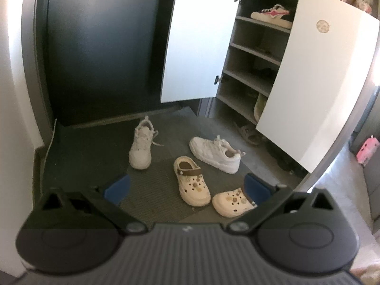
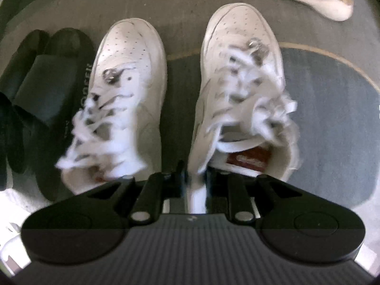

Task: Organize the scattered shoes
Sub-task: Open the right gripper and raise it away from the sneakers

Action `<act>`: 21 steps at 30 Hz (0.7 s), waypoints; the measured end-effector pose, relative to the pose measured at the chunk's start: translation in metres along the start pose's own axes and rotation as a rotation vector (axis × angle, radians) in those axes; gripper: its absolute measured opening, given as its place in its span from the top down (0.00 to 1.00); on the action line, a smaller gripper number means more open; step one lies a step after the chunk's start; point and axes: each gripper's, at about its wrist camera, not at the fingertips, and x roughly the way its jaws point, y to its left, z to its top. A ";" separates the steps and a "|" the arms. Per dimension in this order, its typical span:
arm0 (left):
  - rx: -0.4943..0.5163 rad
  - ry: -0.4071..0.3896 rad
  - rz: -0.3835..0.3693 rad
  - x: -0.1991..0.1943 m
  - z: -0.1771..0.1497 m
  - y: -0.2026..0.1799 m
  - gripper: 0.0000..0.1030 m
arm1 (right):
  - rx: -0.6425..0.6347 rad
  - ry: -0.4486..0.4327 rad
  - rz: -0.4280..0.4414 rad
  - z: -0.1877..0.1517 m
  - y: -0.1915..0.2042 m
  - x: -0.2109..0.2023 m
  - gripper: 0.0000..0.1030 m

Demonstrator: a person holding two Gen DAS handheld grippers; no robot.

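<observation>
Each claw (image 1: 187, 187) is black with a ribbed grey body, 2 silver pivot screws and blue pads (image 1: 118, 187).

A white-doored cabinet (image 1: 308, 76) with grey shelves stands open beside a dark door (image 1: 102, 47), grey floor (image 1: 90, 156) below.

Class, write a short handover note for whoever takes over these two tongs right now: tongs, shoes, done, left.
Left tongs: open, empty, above the floor shoes.
Right tongs: pointing down, shut on the inner collar of the right-hand white laced shoe; its partner sits alongside, next to black slides.
Cabinet: doors open; pink-striped sneaker on an upper shelf.
Left: two white sneakers, two cream clogs on the floor.
</observation>
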 end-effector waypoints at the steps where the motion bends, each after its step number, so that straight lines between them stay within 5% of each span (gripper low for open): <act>1: 0.001 -0.001 -0.009 -0.001 0.001 -0.001 0.00 | -0.015 -0.020 -0.013 -0.003 0.006 -0.017 0.78; 5: 0.036 -0.009 -0.061 -0.008 0.002 -0.012 0.00 | 0.017 -0.134 0.016 -0.008 0.016 -0.086 0.77; 9: 0.134 0.039 -0.114 -0.003 -0.002 -0.030 0.00 | 0.248 -0.391 0.019 -0.019 0.010 -0.193 0.76; 11: 0.298 0.073 -0.176 -0.004 -0.011 -0.052 0.00 | 0.325 -0.466 0.018 -0.020 0.007 -0.217 0.76; 15: 0.463 0.052 -0.221 -0.009 -0.024 -0.080 0.00 | 0.581 -0.637 0.051 -0.055 -0.001 -0.289 0.75; 19: 0.601 0.129 -0.367 0.007 -0.042 -0.109 0.00 | 0.758 -0.800 0.104 -0.098 0.001 -0.331 0.52; 21: 0.634 0.134 -0.376 0.014 -0.050 -0.116 0.00 | 0.782 -0.885 0.090 -0.117 0.008 -0.346 0.47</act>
